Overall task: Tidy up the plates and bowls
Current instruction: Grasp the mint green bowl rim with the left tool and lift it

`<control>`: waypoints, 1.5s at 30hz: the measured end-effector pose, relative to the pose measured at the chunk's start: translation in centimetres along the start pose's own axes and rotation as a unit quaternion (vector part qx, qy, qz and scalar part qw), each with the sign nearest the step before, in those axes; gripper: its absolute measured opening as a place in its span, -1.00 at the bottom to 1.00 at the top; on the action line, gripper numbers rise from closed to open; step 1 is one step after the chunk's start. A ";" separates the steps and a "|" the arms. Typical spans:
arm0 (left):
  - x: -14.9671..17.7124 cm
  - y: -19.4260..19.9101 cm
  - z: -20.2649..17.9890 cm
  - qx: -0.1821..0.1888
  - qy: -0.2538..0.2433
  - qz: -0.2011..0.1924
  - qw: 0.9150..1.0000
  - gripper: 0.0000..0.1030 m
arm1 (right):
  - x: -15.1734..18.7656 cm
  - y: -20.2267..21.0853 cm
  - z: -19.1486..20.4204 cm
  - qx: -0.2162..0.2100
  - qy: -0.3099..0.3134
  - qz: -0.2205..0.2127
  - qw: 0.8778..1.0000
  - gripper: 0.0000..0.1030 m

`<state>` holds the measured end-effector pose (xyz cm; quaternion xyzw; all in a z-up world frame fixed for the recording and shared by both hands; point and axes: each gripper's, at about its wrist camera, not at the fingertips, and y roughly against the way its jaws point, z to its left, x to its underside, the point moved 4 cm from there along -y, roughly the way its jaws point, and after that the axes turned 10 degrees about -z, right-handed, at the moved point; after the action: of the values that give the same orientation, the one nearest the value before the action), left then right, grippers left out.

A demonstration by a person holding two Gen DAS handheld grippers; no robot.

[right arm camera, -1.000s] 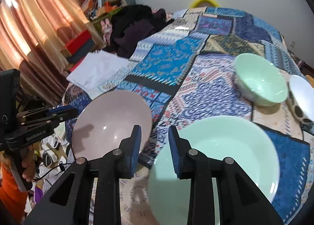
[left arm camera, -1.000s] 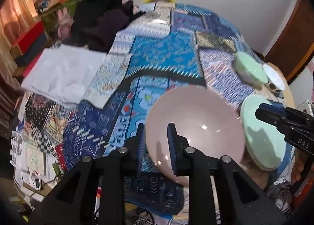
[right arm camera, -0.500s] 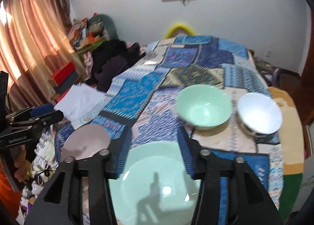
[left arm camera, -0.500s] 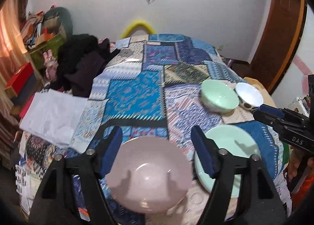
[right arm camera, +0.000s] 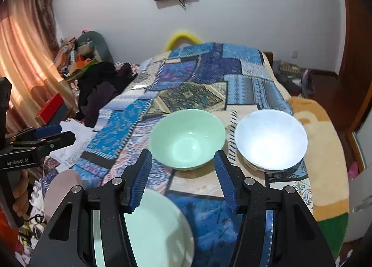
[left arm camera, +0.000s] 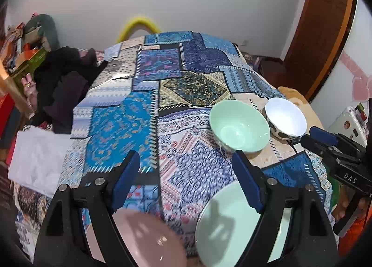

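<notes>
Black two-finger left gripper, right gripper, ribbed blue jaws, silver screws, white lettering, orange sleeve

A second ago the left gripper was pinched on the rim of the pink plate and the right gripper on the pale green plate. Both have let go, their jaws having just been opening, and pulled back; each plate now lies low beneath its gripper's fingers.
</notes>
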<state>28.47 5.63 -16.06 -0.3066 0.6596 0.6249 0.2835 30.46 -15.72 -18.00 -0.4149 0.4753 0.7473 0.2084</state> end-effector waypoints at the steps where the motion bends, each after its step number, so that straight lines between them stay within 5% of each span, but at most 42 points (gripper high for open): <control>1: -0.2 -0.7 -0.3 0.002 -0.004 0.003 1.000 0.58 | 0.1 -0.7 -0.5 0.003 -0.005 0.004 1.000 0.01; 13: -1.4 -10.5 -2.5 0.035 -0.001 0.054 0.998 0.57 | 1.4 -6.5 -3.7 0.021 -0.030 0.035 0.999 0.01; 27: -0.5 -17.0 -3.2 0.053 -0.009 0.110 0.993 -0.28 | 2.6 -9.7 -4.2 0.018 -0.041 0.072 0.996 -0.43; 39: 1.0 -20.1 -4.4 0.062 -0.036 0.142 0.987 -0.74 | 3.1 -10.8 -4.2 0.009 -0.046 0.083 0.995 -0.48; 45: 1.2 -19.6 -4.7 0.051 -0.037 0.139 0.988 -0.74 | 2.9 -10.8 -4.1 0.009 -0.047 0.081 0.996 -0.51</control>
<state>42.63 0.23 -29.45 -0.1737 0.7159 0.6347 0.2332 38.15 -14.56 -27.04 -0.3377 0.5040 0.7759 0.1728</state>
